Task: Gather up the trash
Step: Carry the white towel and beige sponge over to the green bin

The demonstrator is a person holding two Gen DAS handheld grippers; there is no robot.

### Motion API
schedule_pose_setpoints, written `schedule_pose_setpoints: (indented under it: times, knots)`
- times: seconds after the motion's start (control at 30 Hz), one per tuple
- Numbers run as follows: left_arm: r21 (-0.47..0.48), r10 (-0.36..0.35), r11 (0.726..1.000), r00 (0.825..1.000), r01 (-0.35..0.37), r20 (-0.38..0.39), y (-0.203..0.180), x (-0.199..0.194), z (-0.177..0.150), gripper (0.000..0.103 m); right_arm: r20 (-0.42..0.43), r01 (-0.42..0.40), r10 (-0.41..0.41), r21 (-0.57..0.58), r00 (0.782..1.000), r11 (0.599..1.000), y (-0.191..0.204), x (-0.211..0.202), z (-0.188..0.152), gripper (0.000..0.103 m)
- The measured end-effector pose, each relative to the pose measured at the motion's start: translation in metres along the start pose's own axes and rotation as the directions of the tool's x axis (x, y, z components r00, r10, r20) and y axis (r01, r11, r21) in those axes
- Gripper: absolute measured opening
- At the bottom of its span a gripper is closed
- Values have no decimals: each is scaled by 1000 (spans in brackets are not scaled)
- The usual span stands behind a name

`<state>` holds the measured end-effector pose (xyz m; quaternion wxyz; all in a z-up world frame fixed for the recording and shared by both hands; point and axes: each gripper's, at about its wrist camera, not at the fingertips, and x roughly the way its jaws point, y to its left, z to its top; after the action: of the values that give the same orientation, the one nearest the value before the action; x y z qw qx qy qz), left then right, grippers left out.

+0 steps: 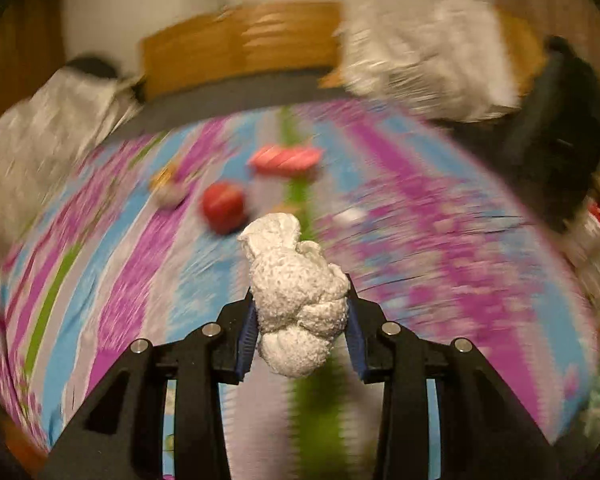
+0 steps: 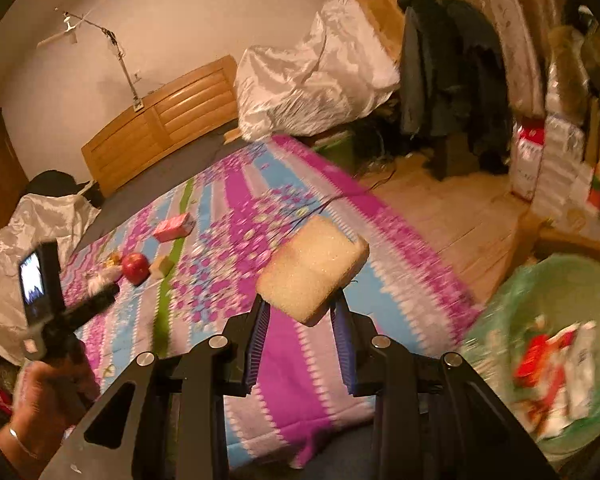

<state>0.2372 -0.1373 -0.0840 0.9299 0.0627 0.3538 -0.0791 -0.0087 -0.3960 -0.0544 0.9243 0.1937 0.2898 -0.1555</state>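
My left gripper [image 1: 300, 316] is shut on a crumpled white paper wad [image 1: 296, 292], held above the striped pink and blue bedspread [image 1: 440, 248]. My right gripper [image 2: 302, 318] is shut on a tan foam block [image 2: 312, 268], held over the bedspread [image 2: 284, 360]. A bin lined with a green bag [image 2: 500, 312], with trash inside, sits to the right of the right gripper. On the bed lie a red apple [image 1: 223, 206] [image 2: 135, 267], a pink carton [image 1: 286, 159] [image 2: 174, 227], and small scraps [image 1: 166, 186] [image 2: 100, 276]. The left gripper body also shows in the right wrist view [image 2: 44, 300].
A wooden headboard [image 2: 160, 124] lies at the far end. White plastic-covered bundles [image 2: 312, 80] [image 2: 28, 232] flank the bed. Dark coats [image 2: 448, 68] and boxes [image 2: 548, 160] stand right, beyond the wooden floor [image 2: 460, 216].
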Motion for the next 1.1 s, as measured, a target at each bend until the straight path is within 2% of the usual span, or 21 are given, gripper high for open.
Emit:
schedule_pose_setpoints:
  times: [0.13,0.33,0.4,0.53,0.8,0.83,1.03,1.1]
  knots:
    - [117,-122,987,991,114,63,-65,-36,16,36,59,72,-73,22,996,997,-32,-35,17,33]
    - [258,-301,928,949,269,92,-157,-81,30,36,119,197,-208,94,971,976,-92,-88,39,33]
    - [306,-356,899,930,314,90,-188,-94,31,36,121,248,-260,106,958,963,-112,-103,44,33]
    - [400,-446,832,892,384,72,-239,-118,23,36,103,344,-354,105,930,933,-147,-124,43,33]
    - [579,-568,669,823,466,-6,-323,-150,-6,36,27,436,-441,115,897,893,-207,-135,32,33]
    - [600,-582,641,813,478,-26,-333,-154,-11,36,18,441,-446,112,895,890,-211,-135,32,33]
    - [669,-625,522,771,529,-122,-370,-162,-35,36,-50,454,-451,120,891,883,-242,-134,14,33]
    - [686,-626,497,767,532,-141,-379,-166,-44,36,-72,454,-448,119,891,883,-248,-129,9,33]
